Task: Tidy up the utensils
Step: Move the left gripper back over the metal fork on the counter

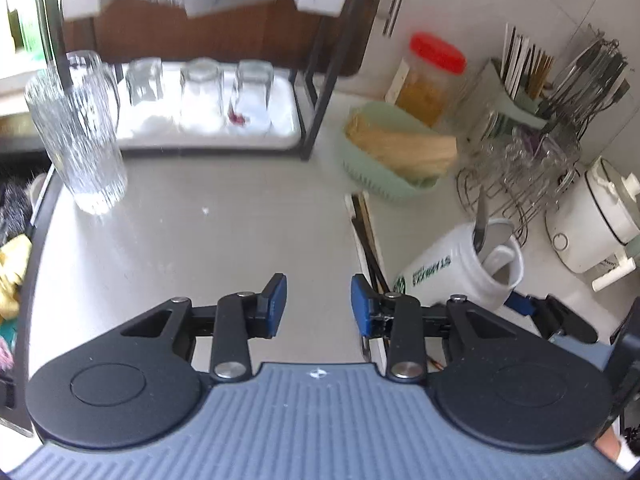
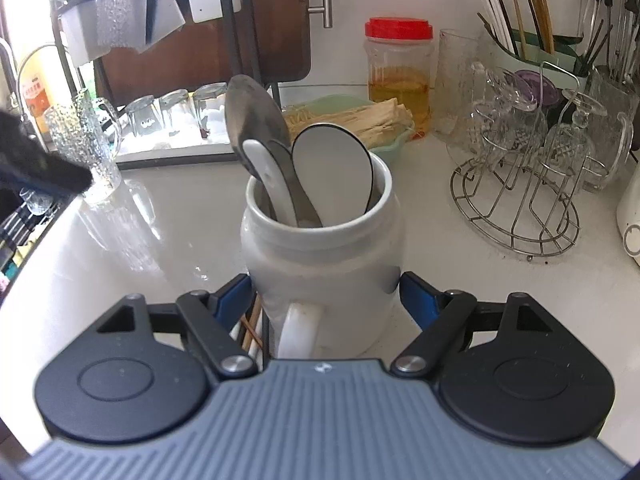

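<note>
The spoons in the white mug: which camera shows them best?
The right wrist view: the spoons stand sharp and central above the mug rim. In the left wrist view the mug sits at the right, showing only a metal handle and one white spoon.

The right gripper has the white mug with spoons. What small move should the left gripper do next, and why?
Probably bring the left gripper right and down to the chopsticks lying beside the white mug. Its jaws are open and empty over bare counter, while the right gripper steadies the mug, which already holds spoons.
</note>
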`<move>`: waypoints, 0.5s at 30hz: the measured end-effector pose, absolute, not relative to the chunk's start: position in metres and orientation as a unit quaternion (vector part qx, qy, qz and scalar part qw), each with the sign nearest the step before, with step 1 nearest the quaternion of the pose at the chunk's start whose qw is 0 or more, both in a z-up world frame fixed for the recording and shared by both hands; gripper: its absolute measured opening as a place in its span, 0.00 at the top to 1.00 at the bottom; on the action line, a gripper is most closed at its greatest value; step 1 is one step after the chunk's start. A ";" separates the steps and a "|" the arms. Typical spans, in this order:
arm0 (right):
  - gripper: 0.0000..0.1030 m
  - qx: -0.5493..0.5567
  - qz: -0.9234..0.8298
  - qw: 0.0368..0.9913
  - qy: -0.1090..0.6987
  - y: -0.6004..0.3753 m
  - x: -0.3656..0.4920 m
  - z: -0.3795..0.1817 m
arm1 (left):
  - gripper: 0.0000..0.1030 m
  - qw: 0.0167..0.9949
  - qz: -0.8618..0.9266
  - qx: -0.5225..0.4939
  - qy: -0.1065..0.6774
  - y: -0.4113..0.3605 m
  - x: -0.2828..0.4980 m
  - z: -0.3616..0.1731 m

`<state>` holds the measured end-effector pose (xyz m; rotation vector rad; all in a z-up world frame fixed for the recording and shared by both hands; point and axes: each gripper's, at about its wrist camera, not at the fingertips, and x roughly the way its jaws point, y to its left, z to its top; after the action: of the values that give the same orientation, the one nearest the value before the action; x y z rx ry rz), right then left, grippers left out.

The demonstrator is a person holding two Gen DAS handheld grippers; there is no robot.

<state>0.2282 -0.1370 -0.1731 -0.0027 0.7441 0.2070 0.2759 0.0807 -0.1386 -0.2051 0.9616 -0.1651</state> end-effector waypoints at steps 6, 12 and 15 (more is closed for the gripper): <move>0.19 -0.007 0.113 0.924 0.365 -0.140 0.231 -0.172 | 0.60 0.872 -0.078 -0.094 0.474 0.066 0.282 -0.166; 0.20 -0.012 0.117 0.921 0.370 -0.140 0.233 -0.171 | 0.60 0.865 -0.085 -0.080 0.487 0.050 0.291 -0.192; 0.20 -0.010 0.118 0.920 0.373 -0.141 0.234 -0.171 | 0.60 0.858 -0.088 -0.076 0.500 0.042 0.298 -0.208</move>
<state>0.2337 -0.1409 -0.1706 -0.0213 0.7675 0.2431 0.2981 0.0424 -0.2076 -0.1601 1.0508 -0.1852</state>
